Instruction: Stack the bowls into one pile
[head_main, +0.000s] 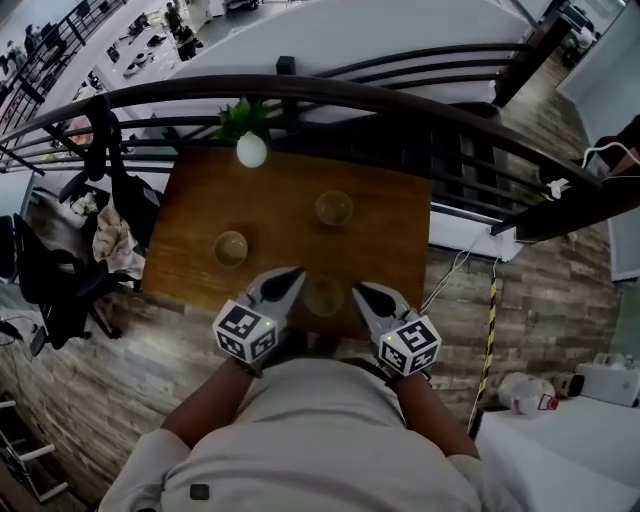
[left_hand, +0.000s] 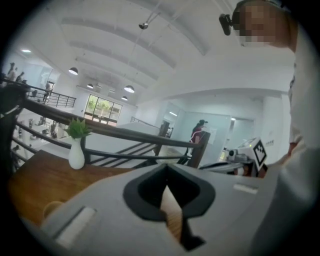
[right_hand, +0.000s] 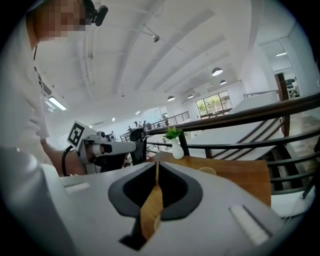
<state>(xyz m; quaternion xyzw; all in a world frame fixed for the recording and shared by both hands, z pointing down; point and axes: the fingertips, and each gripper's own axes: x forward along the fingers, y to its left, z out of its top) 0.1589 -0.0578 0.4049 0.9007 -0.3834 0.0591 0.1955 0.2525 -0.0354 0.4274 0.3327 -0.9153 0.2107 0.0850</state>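
The far bowl, the left bowl and the near bowl, all small, round and tan, are sitting upright and apart, unstacked, on the wooden table, the near bowl lying by its front edge.

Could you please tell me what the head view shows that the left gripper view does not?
Only the head view: all three bowls, the plank floor and a black chair. Only the left gripper view: ceiling lamps and a person in a red top beyond the railing. Both: the white vase, the railing, the table, the left gripper and right gripper.
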